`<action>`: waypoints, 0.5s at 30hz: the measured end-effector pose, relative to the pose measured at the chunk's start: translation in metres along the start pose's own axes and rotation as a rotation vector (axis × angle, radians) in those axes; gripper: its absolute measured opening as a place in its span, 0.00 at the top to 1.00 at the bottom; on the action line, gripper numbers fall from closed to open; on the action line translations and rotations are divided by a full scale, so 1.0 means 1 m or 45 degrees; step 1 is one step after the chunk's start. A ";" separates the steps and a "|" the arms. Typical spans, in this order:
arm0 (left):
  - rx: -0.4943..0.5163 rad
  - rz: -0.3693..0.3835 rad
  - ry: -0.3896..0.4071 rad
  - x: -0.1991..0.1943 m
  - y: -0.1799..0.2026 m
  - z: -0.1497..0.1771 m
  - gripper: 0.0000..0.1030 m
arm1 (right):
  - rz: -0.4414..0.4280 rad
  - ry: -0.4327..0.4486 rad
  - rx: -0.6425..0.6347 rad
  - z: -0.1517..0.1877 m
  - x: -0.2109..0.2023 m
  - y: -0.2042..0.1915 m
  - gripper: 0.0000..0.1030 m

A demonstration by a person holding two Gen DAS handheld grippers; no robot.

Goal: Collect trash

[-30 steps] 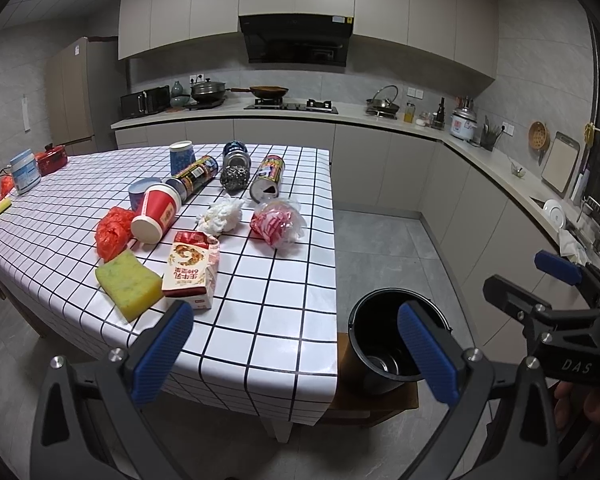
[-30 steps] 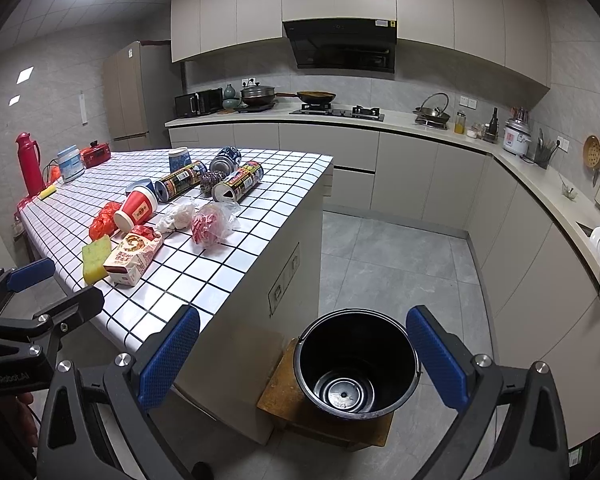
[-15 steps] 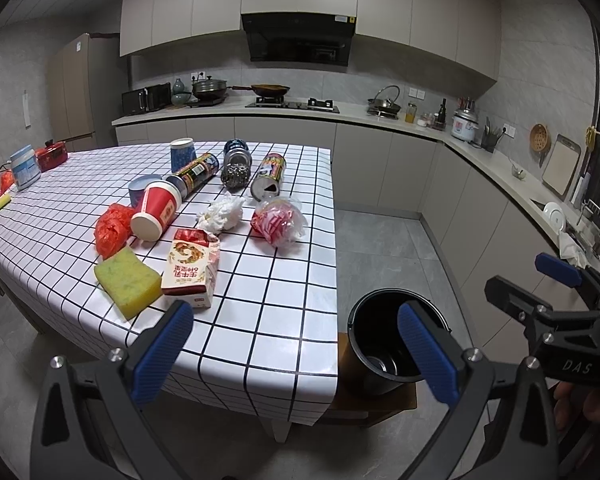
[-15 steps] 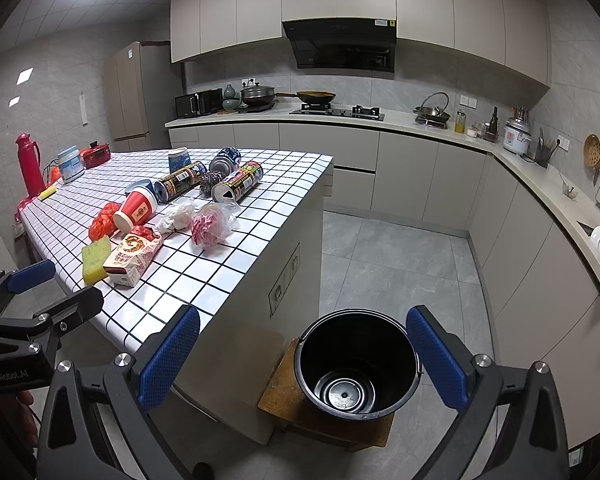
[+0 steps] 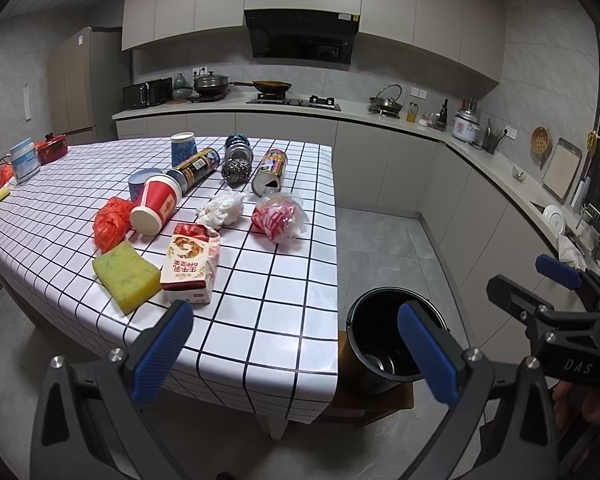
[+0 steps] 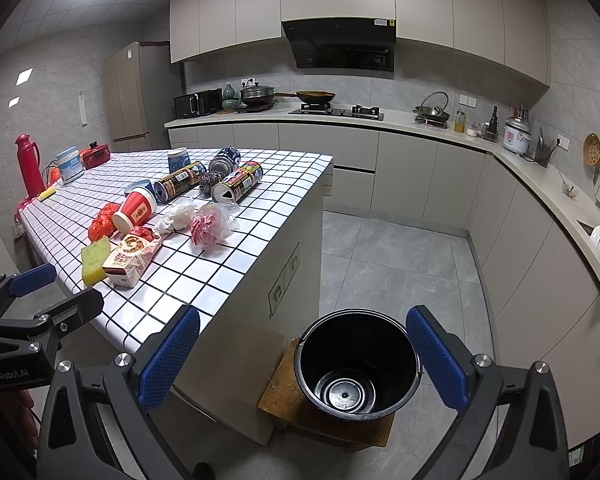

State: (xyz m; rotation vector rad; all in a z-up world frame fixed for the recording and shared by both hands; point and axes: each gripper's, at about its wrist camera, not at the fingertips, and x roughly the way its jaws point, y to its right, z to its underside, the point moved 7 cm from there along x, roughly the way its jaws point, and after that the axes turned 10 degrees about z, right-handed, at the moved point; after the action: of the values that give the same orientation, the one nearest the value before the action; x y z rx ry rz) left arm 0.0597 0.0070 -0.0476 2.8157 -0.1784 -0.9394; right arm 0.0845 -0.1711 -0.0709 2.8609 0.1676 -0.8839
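The right wrist view looks straight down into the round black plastic bucket (image 6: 356, 364), showing its bare ribbed bottom and the low wooden stand (image 6: 276, 396) under it on the grey floor, beside the end of the counter. The left wrist view sees only the bucket's (image 5: 380, 320) rim and part of its inside at 5 o'clock, half covered by a blue finger pad (image 5: 428, 356). That view gives the better look at the trash on the white black-gridded tabletop (image 5: 260, 288): a yellow-green sponge (image 5: 126, 276) at 9 o'clock touches a red-and-white milk carton (image 5: 192, 262) lying flat. Beyond them, toward 11 o'clock, lie a crumpled red plastic bag (image 5: 110, 224), a tipped red paper cup (image 5: 158, 208), a white tissue wad (image 5: 222, 210) and a clear bag with red-striped contents (image 5: 280, 218). Farther back are several printed cans on their sides (image 5: 270, 170), whose labels are too small to read.

The left gripper (image 5: 296, 352) hovers level over the near table corner, fingers spread wide and grasping nothing. The right gripper (image 6: 300, 360) hangs above the floor, tilted down at the bucket, its fingers likewise released and empty, the bucket framed between them. Each view catches the other gripper only partly at its edge: the right one (image 5: 560, 312) at 4 o'clock, the left one (image 6: 36, 312) at 8 o'clock, both cut off by the frame.
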 end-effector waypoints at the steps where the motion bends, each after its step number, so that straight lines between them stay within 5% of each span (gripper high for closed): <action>1: 0.000 -0.002 0.001 0.000 0.000 0.000 0.00 | -0.001 0.000 -0.001 0.000 0.000 0.000 0.00; 15: -0.014 -0.002 0.003 -0.003 -0.007 0.003 0.00 | -0.005 -0.001 -0.011 -0.001 0.002 -0.009 0.00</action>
State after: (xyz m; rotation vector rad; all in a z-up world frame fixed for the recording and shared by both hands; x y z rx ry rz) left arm 0.0558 0.0136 -0.0490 2.8072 -0.1695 -0.9342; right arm 0.0852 -0.1620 -0.0721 2.8537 0.1770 -0.8829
